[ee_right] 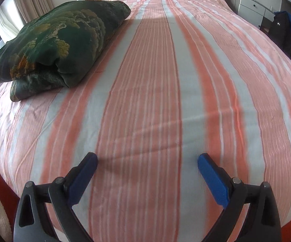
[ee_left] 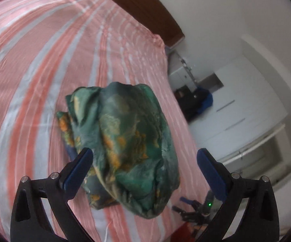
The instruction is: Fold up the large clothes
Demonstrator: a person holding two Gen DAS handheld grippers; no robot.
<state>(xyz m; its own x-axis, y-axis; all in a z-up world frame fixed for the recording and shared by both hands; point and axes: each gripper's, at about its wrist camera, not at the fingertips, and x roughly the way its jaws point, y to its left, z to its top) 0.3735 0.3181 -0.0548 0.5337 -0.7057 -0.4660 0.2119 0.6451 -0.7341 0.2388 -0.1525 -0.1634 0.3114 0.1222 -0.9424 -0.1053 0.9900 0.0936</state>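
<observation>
Through my left wrist camera, my left gripper (ee_left: 145, 157) stands with its jaws spread wide and nothing between them, the blue pads (ee_left: 78, 171) framing the lower part of the frame. Just beyond them, in the centre, the green patterned garment (ee_left: 123, 141) lies bundled in a thick folded heap on the pink and white striped bed sheet (ee_left: 34, 64), near the bed's right edge. A white dresser (ee_left: 236, 109) fills the right of the frame. Through my right wrist camera, my right gripper (ee_right: 147, 161) is likewise spread wide and holds nothing, hovering low over the striped sheet at the bottom of the frame. The garment sits in the upper left, well apart from these fingers, folded over on itself.
</observation>
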